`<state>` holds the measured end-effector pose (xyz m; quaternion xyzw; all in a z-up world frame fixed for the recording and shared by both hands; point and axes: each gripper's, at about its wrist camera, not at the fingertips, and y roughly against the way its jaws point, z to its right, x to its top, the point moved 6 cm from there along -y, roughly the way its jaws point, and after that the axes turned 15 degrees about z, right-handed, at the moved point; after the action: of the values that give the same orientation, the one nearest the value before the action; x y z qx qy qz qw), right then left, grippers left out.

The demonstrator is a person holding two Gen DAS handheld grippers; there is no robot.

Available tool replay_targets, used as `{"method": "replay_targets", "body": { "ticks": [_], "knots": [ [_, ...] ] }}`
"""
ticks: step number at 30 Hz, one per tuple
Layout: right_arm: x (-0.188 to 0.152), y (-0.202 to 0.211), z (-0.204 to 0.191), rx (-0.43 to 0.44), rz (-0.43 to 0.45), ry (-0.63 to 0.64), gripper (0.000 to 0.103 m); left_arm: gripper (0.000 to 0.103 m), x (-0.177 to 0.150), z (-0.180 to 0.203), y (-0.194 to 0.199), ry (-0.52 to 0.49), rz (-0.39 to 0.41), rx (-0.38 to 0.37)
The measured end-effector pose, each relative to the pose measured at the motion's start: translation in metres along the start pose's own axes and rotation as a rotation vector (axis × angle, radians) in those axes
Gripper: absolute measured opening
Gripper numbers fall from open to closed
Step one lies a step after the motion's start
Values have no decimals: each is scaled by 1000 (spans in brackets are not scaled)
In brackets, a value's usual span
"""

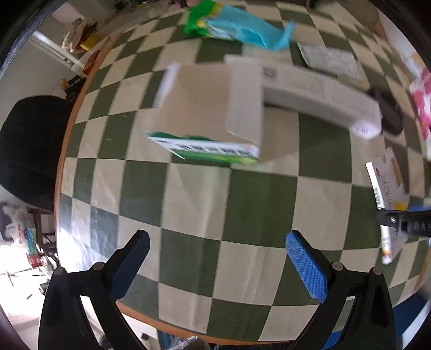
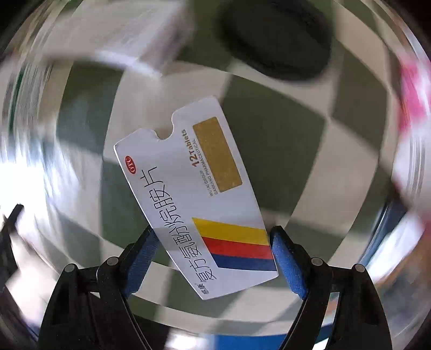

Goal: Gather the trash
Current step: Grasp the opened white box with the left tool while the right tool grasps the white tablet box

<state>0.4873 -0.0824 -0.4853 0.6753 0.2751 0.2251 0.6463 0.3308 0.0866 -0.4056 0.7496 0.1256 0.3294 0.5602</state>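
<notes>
My right gripper (image 2: 212, 242) is shut on a flat white medicine box (image 2: 194, 193) with yellow, red and blue stripes, held above the checkered table; the box also shows at the right edge of the left wrist view (image 1: 388, 185). My left gripper (image 1: 216, 253) is open and empty over the green and cream checkered tablecloth (image 1: 242, 210). Ahead of it lie a cardboard box with a green printed side (image 1: 210, 113), a long white carton (image 1: 323, 97) and a green and blue plastic wrapper (image 1: 237, 24).
A dark round object (image 1: 388, 110) lies at the right, also in the right wrist view (image 2: 277, 37). A grey flat packet (image 1: 331, 59) and pink-patterned item (image 1: 420, 99) lie at the far right. A black chair (image 1: 29, 145) stands left of the table's edge (image 1: 60, 161).
</notes>
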Motion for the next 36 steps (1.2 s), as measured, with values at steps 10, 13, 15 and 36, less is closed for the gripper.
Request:
{"method": "replay_targets", "body": {
  "ticks": [10, 13, 15, 36],
  "knots": [
    [12, 6, -1, 43, 161, -456, 94, 103, 69, -47, -4, 116, -15, -119],
    [19, 8, -10, 8, 184, -403, 94, 103, 82, -34, -15, 101, -55, -177],
    [23, 8, -12, 10, 184, -394, 94, 103, 86, -22, -22, 82, -78, -206],
    [10, 11, -31, -123, 315, -313, 77, 84, 81, -3, -46, -27, -39, -78]
  ]
}}
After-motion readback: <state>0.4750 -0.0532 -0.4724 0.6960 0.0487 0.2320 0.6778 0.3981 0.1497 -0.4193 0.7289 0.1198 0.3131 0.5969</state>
